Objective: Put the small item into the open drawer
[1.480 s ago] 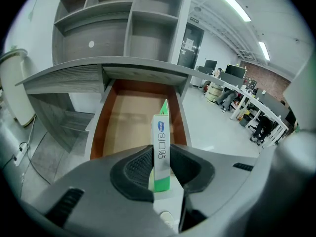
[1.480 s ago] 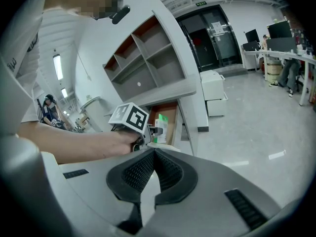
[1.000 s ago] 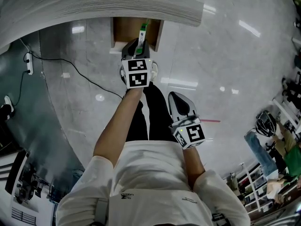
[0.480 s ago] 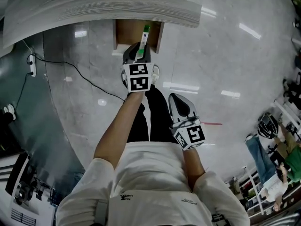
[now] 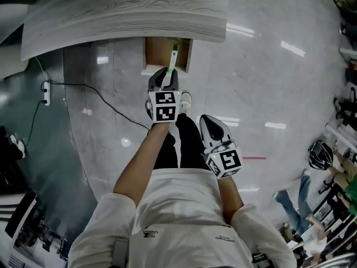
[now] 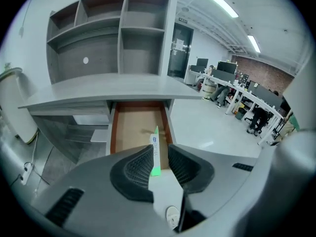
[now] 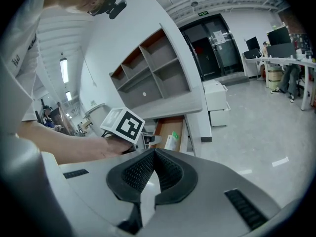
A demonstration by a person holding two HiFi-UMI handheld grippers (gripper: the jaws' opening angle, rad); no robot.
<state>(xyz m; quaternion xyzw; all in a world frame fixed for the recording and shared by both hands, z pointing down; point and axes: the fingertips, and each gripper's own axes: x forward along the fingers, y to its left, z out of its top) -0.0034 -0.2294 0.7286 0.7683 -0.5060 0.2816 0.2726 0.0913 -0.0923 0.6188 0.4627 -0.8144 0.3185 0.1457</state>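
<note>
My left gripper [image 5: 166,78] is shut on a slim white tube with a green end [image 5: 173,57]. The tube sticks forward past the jaws, over the open drawer [image 5: 155,52], whose inside is bare brown. The left gripper view shows the tube [image 6: 155,152] clamped between the ribbed pads, pointing into the drawer [image 6: 133,127] below the grey desk top. My right gripper [image 5: 210,123] hangs lower, by the person's leg, shut with nothing in it. Its own view shows the pads [image 7: 143,171] meeting at the tips.
The grey wood-grain desk top [image 5: 128,13] overhangs the drawer. A black cable [image 5: 106,99] runs across the glossy floor from a power strip [image 5: 47,92] at left. Open shelves [image 6: 103,38] stand above the desk. People sit at desks [image 6: 237,90] far to the right.
The head view has drifted, so the desk and drawer sit lower in the picture. The left gripper still holds the tube over the drawer's front. The right gripper has stayed put.
</note>
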